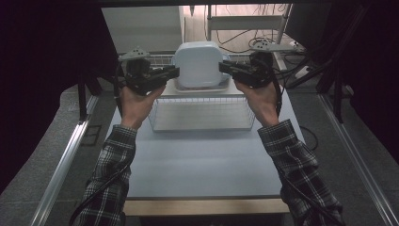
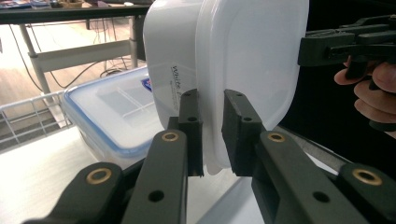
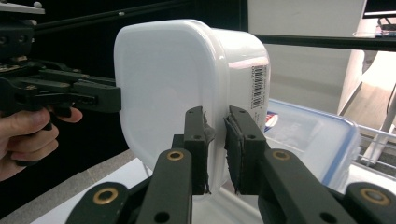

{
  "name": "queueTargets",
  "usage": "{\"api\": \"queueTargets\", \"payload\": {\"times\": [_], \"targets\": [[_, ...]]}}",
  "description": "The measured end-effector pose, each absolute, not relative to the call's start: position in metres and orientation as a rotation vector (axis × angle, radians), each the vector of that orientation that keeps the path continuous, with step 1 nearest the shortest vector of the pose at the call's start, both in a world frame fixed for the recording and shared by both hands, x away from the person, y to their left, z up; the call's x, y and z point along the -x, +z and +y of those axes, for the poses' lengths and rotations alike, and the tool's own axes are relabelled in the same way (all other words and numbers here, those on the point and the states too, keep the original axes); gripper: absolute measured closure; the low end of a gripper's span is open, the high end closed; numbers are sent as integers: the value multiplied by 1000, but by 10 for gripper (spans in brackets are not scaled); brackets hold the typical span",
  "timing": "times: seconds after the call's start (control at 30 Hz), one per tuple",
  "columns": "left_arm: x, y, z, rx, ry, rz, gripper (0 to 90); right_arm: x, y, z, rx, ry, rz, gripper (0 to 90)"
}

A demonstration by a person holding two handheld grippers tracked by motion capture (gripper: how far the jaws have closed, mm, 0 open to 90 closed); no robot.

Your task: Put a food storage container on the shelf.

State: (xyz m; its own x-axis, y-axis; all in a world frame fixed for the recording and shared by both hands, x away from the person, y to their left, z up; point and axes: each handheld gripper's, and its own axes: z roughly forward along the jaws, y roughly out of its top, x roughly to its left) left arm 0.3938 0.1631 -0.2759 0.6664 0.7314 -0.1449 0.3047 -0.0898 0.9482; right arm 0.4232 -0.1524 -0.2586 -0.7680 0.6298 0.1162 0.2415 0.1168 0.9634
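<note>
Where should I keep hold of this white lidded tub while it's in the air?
Grip the protruding lid rim of the white tub at its two opposite sides, one tool from each side, as the left tool and right tool do now. The rim is thin enough to pinch; the rounded walls look too wide and smooth. The body hangs clear above the blue-edged container.

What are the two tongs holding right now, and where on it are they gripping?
Both hold one white lidded container: the left tongs and right tongs each pinch the lid's rim on opposite sides.
</note>
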Motion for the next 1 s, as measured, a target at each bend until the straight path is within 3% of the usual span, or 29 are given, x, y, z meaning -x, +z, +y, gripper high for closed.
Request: {"api": "queueTargets", "payload": {"times": [0.47, 0.73, 1.0], "targets": [[-413, -276, 157, -1666, 446, 844, 779, -446, -264, -154, -912, 1671, 2035, 762], [-416, -276, 153, -1656, 476, 832, 665, -449, -265, -151, -897, 1668, 2019, 710], [-422, -280, 152, -1645, 488, 850, 630, -452, -266, -147, -891, 1657, 2023, 674]]}}
